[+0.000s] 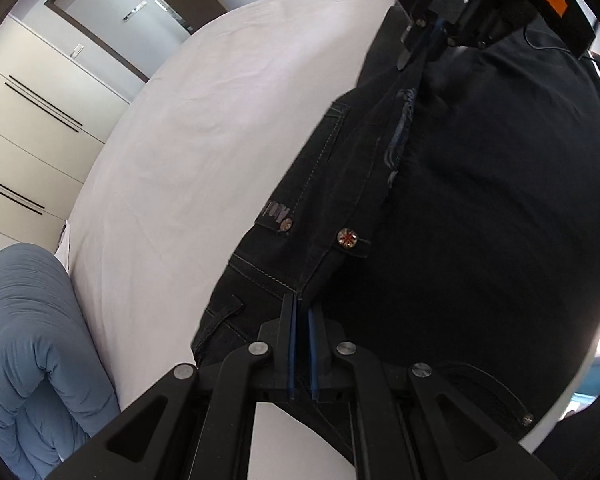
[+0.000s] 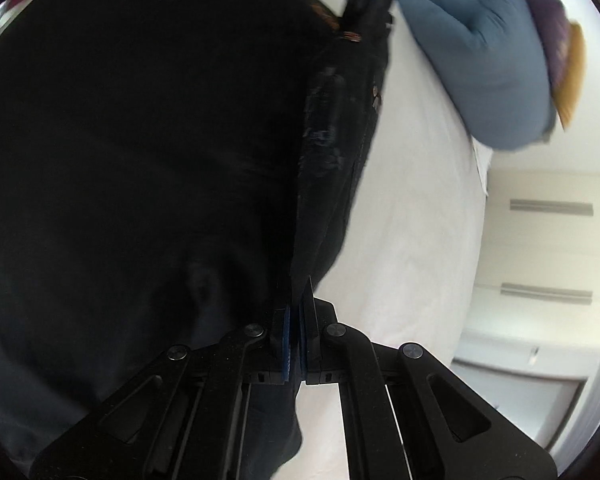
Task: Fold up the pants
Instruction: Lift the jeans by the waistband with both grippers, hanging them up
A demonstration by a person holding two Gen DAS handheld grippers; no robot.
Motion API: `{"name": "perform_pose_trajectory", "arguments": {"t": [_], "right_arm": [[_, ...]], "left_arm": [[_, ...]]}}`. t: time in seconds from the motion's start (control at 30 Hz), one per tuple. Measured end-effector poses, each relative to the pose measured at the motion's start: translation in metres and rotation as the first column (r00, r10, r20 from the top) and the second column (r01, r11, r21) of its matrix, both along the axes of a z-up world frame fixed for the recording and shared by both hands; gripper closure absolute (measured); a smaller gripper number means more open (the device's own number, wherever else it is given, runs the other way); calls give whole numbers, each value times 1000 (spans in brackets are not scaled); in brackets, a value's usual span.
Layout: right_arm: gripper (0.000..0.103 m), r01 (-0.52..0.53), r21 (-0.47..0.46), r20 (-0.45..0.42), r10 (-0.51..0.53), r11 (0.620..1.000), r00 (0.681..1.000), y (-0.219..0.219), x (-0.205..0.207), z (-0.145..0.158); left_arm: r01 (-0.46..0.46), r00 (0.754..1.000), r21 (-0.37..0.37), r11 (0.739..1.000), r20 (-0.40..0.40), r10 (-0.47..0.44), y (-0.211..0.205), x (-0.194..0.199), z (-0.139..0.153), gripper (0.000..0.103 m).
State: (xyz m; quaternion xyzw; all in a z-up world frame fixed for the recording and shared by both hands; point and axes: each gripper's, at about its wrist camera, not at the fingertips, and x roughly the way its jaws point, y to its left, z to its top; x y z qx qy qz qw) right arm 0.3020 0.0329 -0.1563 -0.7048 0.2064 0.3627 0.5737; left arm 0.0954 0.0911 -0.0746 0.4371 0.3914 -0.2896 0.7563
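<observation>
White smooth bed sheet (image 1: 204,128) under everything; pale cabinet drawers with dark bar handles (image 1: 32,120) at far left, puffy blue-grey quilted duvet (image 1: 24,340) near left. Dark denim pants with pale stitching and metal studs (image 1: 324,184) stretched taut above the sheet, long axis near to far. Left gripper (image 1: 302,316) clenched on the near edge; right gripper (image 2: 296,320) clamped on the far edge.
</observation>
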Motion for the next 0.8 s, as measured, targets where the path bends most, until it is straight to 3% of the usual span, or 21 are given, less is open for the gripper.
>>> {"name": "perform_pose_trajectory", "arguments": {"t": [0.2, 0.47, 0.63, 0.8], "right_arm": [[101, -90, -49, 15, 90, 995, 996, 4, -53, -2], [101, -193, -99, -1, 194, 976, 981, 16, -127, -26], [101, -211, -106, -19, 210, 972, 978, -3, -159, -30], [101, -188, -98, -35, 185, 977, 982, 16, -180, -24]], "left_arm": [[43, 999, 33, 999, -12, -42, 10, -48, -14, 98], [123, 992, 157, 980, -15, -123, 19, -96, -32, 98], [156, 988, 177, 972, -34, -152, 29, -95, -39, 98], [168, 986, 182, 969, -48, -162, 31, -99, -45, 98]]}}
